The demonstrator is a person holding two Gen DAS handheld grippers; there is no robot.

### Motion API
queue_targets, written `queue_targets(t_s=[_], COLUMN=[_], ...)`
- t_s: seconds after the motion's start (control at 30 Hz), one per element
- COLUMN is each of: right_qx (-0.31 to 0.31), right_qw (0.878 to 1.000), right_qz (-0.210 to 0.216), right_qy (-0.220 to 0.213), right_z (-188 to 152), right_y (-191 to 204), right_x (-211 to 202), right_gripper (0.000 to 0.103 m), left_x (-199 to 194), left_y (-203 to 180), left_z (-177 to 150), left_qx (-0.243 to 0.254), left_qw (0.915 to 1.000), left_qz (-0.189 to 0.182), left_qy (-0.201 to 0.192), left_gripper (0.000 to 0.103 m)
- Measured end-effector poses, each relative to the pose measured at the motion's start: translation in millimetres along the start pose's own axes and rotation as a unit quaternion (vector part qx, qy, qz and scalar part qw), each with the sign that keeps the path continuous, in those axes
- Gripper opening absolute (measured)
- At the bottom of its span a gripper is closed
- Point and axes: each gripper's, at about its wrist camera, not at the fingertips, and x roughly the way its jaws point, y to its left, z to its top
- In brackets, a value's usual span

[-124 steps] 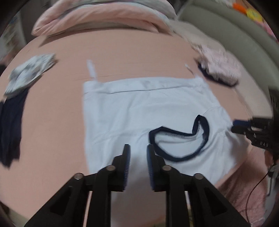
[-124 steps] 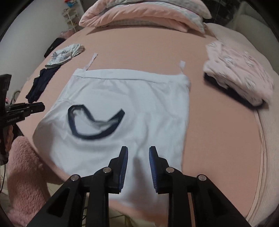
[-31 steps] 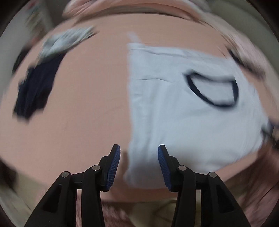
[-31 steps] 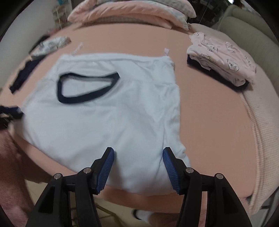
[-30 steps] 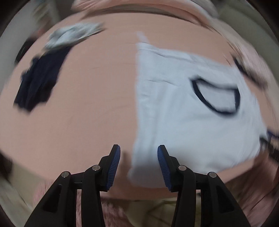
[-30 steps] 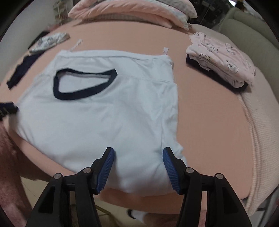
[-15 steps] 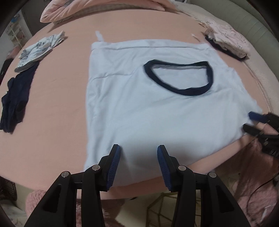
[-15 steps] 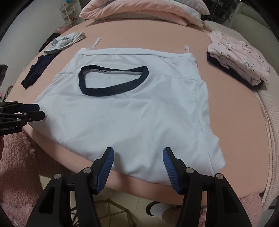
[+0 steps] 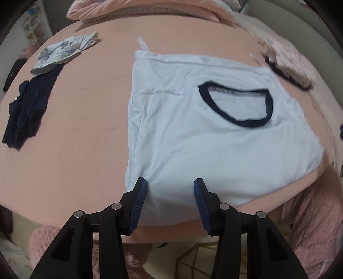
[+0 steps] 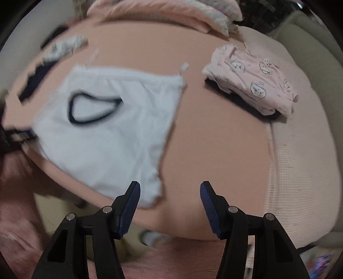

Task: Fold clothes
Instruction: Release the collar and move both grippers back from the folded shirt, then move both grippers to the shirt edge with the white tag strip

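A pale blue T-shirt [image 9: 205, 146] with a navy collar [image 9: 238, 103] lies flat on the pink bed, its near edge hanging over the bed's front. My left gripper [image 9: 170, 188] is open and empty, its fingers just over the shirt's near left corner. In the right wrist view the shirt [image 10: 111, 137] lies to the left, blurred. My right gripper [image 10: 170, 193] is open and empty, just right of the shirt's near right corner, over bare sheet.
A folded pink printed garment [image 10: 253, 85] sits on a dark item at the right; it also shows in the left wrist view [image 9: 289, 62]. A navy garment [image 9: 27, 109] and a patterned white one [image 9: 64, 51] lie at left. Pillows [image 9: 139, 8] at the back.
Both grippers stayed open. The left gripper moved closer to the shirt's near left corner. The right gripper swung to the right, off the shirt, to beside its near right corner.
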Motion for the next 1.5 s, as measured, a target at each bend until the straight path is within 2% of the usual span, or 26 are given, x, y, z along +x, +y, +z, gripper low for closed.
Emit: queue_targets(t_s=[0.03,0.1,0.17,0.2,0.3,0.37,0.47,0.53,0.63,0.7,0.77,0.87,0.97,1.03,1.13,1.33,1.43,1.5], right_qx=[0.018,0.033,0.037,0.038,0.02,0.008,0.023,0.039,0.038,0.03,0.029,0.079,0.092,0.098,0.125,0.136,0.122,0.122], right_qw=[1.0,0.999,0.999,0.998,1.0,1.0,0.999,0.999,0.999,1.0,0.999,0.996,0.995,0.995,0.992,0.989,0.989,0.989], right_qz=[0.02,0.029,0.035,0.04,0.004,-0.012,-0.039,-0.035,-0.019,-0.009,-0.026,-0.004,-0.011,-0.006,0.026,0.065,0.082,0.079], right_qy=[-0.009,-0.011,0.001,0.009,0.017,0.023,0.026,0.014,-0.003,-0.004,0.018,0.044,0.03,0.015,0.005,0.014,0.017,0.017], right_z=[2,-1,-9,-14,-21,-22,-24,-27,-31,-29,-30,-34,-33,-28,-13,23,47,65], right_y=[1,18,37,45,55,50,30,21,25,32,35,17,2,-6,-22,-31,-31,-35], right_x=[-1,17,43,56,74,73,64,54,46,54,69,76,59,48,44,51,55,62], right_gripper=[0.058,0.058,0.058,0.058,0.058,0.058,0.058,0.058,0.058,0.058,0.058,0.061,0.062,0.063,0.063,0.064,0.064,0.064], left_x=[-2,-4,-4,-1,3,1,-4,-7,-15,-8,2,0,-14,-19,-18,-3,9,19], left_y=[0,-5,-12,-11,-1,12,28,30,22,15,15,30,42,53,59,62,66,72], left_z=[1,1,1,0,-2,-5,-7,-7,-4,-1,-1,2,12,22,38,65,86,102], left_qx=[-0.005,0.0,0.011,0.013,0.005,-0.006,-0.038,-0.048,-0.043,-0.029,-0.025,-0.064,-0.063,-0.079,-0.09,-0.101,-0.094,-0.096], left_qw=[0.9999,0.9997,0.9993,0.9996,1.0,0.9999,0.9992,0.9988,0.9985,0.9994,0.9996,0.9974,0.9979,0.9965,0.9952,0.9921,0.9936,0.9934], left_qz=[-0.006,-0.02,-0.03,-0.022,-0.003,0.01,0.008,0.004,-0.031,-0.019,0.006,-0.011,-0.001,-0.027,-0.039,-0.074,-0.062,-0.061], left_qy=[-0.007,-0.015,-0.018,-0.012,0.006,0.01,0.013,0.004,-0.017,-0.01,0.013,0.03,0.013,0.004,-0.004,-0.014,-0.014,-0.018], left_gripper=[0.042,0.042,0.042,0.042,0.042,0.042,0.042,0.042,0.042,0.042,0.044,0.045,0.044,0.044,0.044,0.044,0.045,0.045])
